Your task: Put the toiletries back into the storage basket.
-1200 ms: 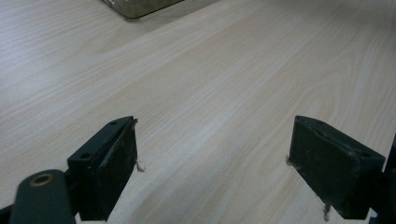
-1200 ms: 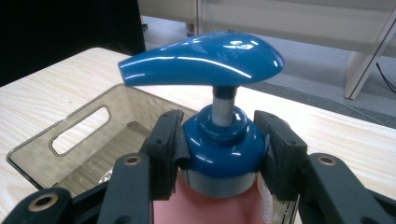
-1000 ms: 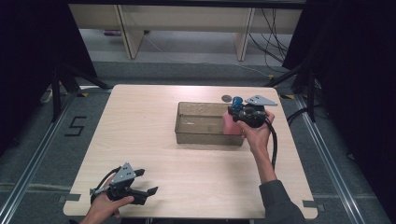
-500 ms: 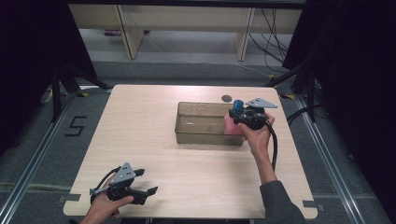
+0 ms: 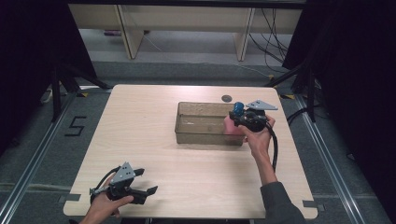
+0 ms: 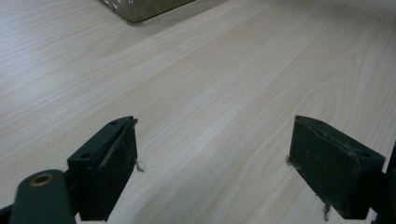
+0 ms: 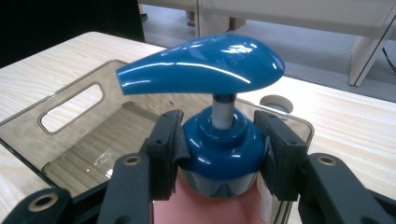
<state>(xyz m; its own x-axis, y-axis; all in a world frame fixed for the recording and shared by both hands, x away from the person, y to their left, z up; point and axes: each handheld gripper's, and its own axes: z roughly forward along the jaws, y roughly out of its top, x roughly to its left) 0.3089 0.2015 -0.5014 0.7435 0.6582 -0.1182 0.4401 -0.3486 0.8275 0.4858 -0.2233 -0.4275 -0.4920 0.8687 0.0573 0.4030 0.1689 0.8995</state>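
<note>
Right gripper view, right gripper (image 7: 219,149) clamping pump bottle (image 7: 219,140) in bin (image 7: 70,116), left gripper (image 6: 212,158) apart

Even overhead light on the table (image 5: 154,140), dark surroundings, glare on blue pump head (image 7: 205,63), soft focus

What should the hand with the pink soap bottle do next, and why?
Probably lower the bottle a little further into the clear bin. The right gripper has its jaws clamped on the blue pump collar, and in the high view the bottle sits at the bin's right end, so easing it down comes before letting go. The left gripper rests open, far off.
</note>
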